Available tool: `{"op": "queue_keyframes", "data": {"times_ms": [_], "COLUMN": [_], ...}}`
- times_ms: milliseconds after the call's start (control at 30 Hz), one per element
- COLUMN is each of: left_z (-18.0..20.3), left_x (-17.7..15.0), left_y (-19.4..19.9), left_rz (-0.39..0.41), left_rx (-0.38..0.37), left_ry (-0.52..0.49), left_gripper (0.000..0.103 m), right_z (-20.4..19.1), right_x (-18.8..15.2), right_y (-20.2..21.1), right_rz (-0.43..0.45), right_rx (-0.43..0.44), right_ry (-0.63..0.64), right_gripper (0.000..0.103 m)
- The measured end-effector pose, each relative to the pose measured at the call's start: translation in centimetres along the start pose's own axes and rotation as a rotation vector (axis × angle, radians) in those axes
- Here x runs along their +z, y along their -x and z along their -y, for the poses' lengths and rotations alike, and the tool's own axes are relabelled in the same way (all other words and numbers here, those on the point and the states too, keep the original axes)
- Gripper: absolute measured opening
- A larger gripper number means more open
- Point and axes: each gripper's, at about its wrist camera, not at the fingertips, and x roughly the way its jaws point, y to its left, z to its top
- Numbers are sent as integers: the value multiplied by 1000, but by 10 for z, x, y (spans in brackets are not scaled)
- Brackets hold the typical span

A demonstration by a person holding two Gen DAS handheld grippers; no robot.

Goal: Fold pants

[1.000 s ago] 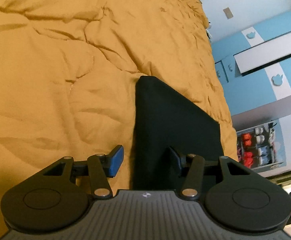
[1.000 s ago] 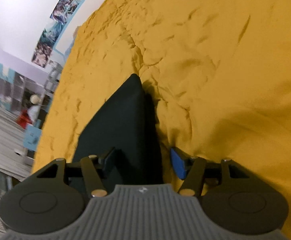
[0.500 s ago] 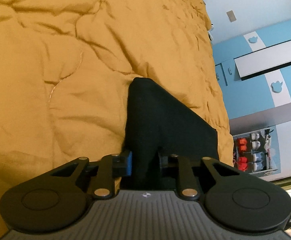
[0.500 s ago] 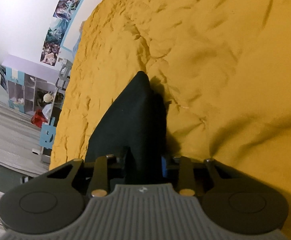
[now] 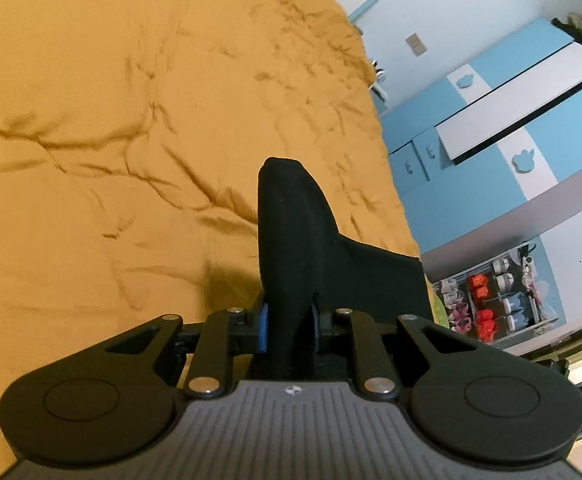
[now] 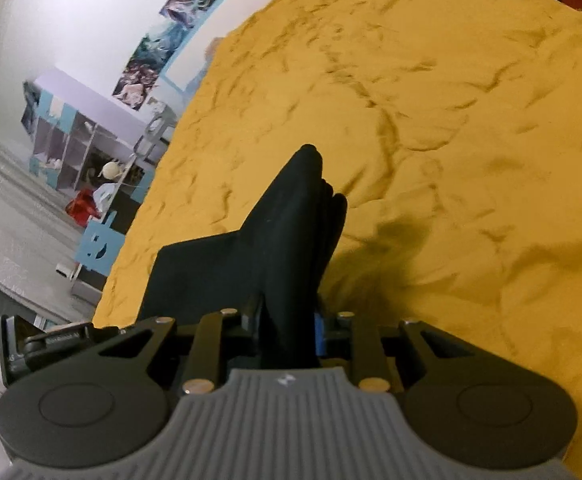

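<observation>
Jaws of both grippers pinch black pants (image 5: pixel 291 240) above bedspread (image 5: pixel 111 140).

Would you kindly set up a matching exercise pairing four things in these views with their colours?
Things:
1. folded fabric pants
2. wrinkled bedspread
3. wardrobe doors
4. pads on the left gripper

Colours:
A. mustard yellow
B. light blue
C. black
D. royal blue

Pairs: 1-C, 2-A, 3-B, 4-D
</observation>
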Motion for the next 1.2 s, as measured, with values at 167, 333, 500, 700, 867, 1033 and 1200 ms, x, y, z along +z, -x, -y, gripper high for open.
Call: {"op": "queue_keyframes", "data": {"times_ms": [167, 333, 500, 700, 867, 1033, 1200], "left_z": [-1, -7, -24, -57, -86, -113, -125], "left_x": [2, 2, -5, -16, -20, -23, -13], "left_y": [42, 86, 124, 135, 121, 100, 79], "left_rz": [25, 40, 78, 75, 53, 31, 27], "left_rx": [3, 40, 49, 55, 53, 27, 23], "left_ry": [-34, -62, -71, -36, 9, 63, 87], "left_gripper": [21, 21, 21, 21, 21, 21, 21], "right_z": [-29, -63, -93, -111, -103, -90, -77], "right_x": [-16, -43, -74, -105, -125, -130, -121], "right_y": [6, 4, -3, -13, -27, -39, -53], "right_rz": [-11, -31, -48, -71, -95, -113, -125], "right_rx": [56, 96, 125, 109, 85, 41, 30], "right_ry": [1, 28, 40, 64, 23, 5, -35], "right_gripper": [19, 19, 19, 19, 19, 19, 19]}}
